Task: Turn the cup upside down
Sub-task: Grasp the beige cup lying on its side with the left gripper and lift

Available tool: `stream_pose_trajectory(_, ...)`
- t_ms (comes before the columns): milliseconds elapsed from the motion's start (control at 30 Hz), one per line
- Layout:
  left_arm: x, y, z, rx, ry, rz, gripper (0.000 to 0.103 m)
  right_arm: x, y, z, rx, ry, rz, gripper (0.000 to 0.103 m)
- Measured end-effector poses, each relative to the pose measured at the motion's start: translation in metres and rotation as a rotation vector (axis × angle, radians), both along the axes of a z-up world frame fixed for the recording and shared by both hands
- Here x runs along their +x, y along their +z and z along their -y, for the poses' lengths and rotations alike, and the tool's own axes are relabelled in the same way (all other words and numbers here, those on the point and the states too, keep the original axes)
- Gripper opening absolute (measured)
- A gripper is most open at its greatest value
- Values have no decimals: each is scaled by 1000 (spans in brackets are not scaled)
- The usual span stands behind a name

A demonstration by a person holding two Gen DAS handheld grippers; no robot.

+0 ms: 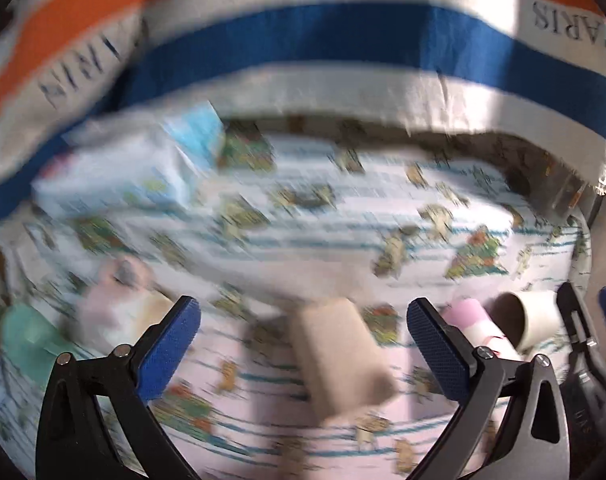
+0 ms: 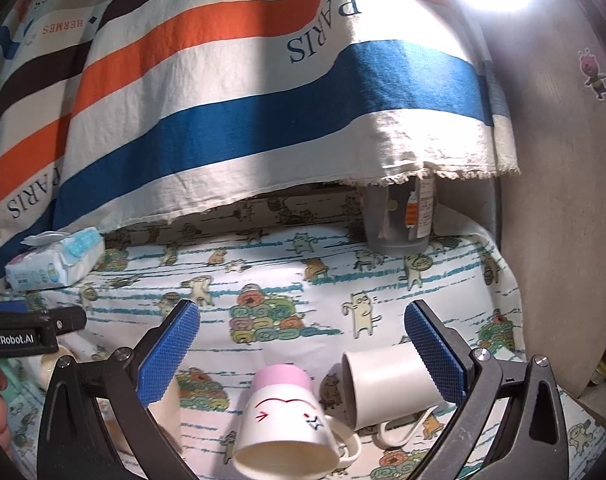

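Observation:
In the right wrist view two mugs lie on their sides on the cartoon-print cloth (image 2: pixel 295 272). A pink-and-white mug with a face (image 2: pixel 283 416) lies between the fingers with its mouth toward the camera. A plain cream mug (image 2: pixel 387 384) lies to its right, mouth facing left, close to the right finger. My right gripper (image 2: pixel 301 344) is open above them, holding nothing. The left wrist view is blurred. A beige cup (image 1: pixel 343 356) lies on its side between the fingers of my open left gripper (image 1: pixel 303 340). The pink mug (image 1: pixel 477 322) and cream mug (image 1: pixel 531 316) show at the right.
A striped cloth (image 2: pixel 239 92) hangs over the back. A tissue pack (image 2: pixel 57 260) lies at the back left and a clear container (image 2: pixel 399 220) stands at the back right. The left gripper body (image 2: pixel 23 332) shows at the left edge. Pale objects (image 1: pixel 115 308) lie at left.

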State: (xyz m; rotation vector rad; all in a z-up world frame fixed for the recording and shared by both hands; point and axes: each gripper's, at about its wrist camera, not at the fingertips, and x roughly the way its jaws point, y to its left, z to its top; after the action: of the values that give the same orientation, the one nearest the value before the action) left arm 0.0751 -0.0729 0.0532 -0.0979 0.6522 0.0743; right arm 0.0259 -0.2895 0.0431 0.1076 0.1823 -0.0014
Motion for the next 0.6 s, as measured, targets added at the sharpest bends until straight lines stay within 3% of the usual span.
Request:
stream_pose_trajectory(100, 18, -15, 6, -63, -10, -88, 90, 9, -6, 2, 1, -13, -40, 103)
stream_pose_trajectory(300, 51, -47, 9, -88, 66, -257, 89, 24, -15, 18, 135, 44, -163, 103)
stream_pose_trajectory(433, 62, -59, 3, -111, 110, -289, 89, 24, -15, 19, 142, 37, -164, 103)
stream_pose_trajectory(600, 66, -67, 10, -159, 81, -356, 87, 23, -15, 16, 137, 55, -168, 103)
